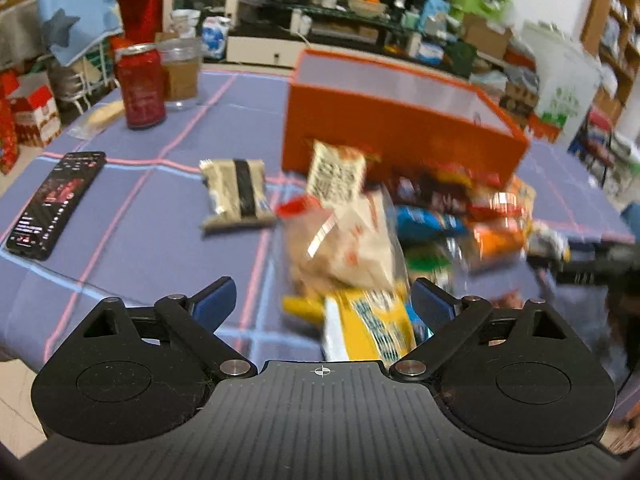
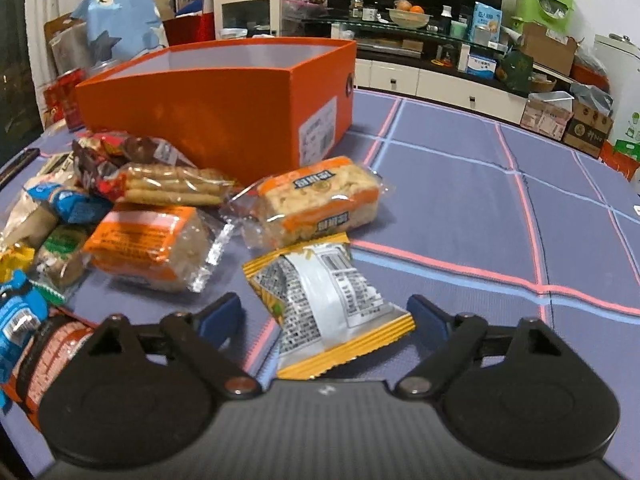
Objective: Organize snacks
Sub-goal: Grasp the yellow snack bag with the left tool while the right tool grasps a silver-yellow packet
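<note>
Both grippers wide open: right gripper [image 2: 324,316] straddles a crinkly yellow packet [image 2: 320,308]; left gripper [image 1: 322,300] hovers over the blurry snack pile [image 1: 400,232] beside the orange box [image 1: 400,128].

1. Ahead of our left gripper [image 1: 323,300] a heap of snack packets [image 1: 400,232] lies on the surface [image 1: 140,240], with the box [image 1: 400,120] behind it.
2. Left of that heap we see a lone packet [image 1: 236,194], a phone [image 1: 56,204] further left, and a can [image 1: 140,86] behind.
3. Between our right gripper's [image 2: 325,316] jaws lies a flat packet [image 2: 324,308]; a cracker pack [image 2: 320,200] sits beyond it.
</note>
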Demonstrator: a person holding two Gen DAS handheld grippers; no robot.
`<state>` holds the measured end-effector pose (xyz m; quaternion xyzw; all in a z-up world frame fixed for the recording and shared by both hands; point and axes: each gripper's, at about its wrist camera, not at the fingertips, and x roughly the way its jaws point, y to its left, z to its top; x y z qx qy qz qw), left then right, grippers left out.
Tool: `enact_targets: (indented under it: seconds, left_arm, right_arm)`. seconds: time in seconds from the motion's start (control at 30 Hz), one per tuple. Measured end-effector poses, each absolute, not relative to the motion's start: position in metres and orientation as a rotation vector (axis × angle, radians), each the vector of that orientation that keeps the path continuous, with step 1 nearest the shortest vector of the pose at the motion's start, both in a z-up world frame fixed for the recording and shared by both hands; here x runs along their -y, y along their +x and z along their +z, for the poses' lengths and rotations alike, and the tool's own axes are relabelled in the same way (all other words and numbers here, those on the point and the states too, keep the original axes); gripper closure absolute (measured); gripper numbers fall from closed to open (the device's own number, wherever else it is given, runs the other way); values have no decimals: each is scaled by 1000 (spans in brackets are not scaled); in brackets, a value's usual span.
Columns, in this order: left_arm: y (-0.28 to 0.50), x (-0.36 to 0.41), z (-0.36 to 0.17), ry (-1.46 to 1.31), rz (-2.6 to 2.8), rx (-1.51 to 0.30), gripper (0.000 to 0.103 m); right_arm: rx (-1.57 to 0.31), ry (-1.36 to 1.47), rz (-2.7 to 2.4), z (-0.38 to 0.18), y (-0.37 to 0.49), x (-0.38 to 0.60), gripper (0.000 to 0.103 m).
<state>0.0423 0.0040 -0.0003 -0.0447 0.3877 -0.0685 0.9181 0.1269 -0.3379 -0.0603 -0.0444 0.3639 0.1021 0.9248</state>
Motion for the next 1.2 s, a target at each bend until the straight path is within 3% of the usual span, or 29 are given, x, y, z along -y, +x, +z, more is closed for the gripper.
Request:
enact_targets:
  seconds: [0.17,0.5,0.6,0.73,0.9,1.07,1.2]
  left_arm:
    - [37,9,-16,-90,-153,-848,28]
    - [42,13,-27,-106,-164,-889,32]
    - [43,16,-30,-100,-168,-896,34]
    - [46,13,-33,-132,-172,-910,35]
    - [48,3,-35,-187,-163,-941,44]
    - [48,3,-34,-143,-149,-943,44]
    - [43,15,-36,-38,-159,-936,55]
  right_arm:
    - [-740,-92,223,-59,122,339,25]
    - [-742,-87,218,-57,130,333,23]
    - [-757,-88,229,-54,132,331,34]
    - [-789,-97,231,-49,131,323,39]
    - [-812,-83,216,-48,130,322,39]
    - [-808,-78,206,-50,128,322,38]
    - [-810,-80,200,-49,127,320,38]
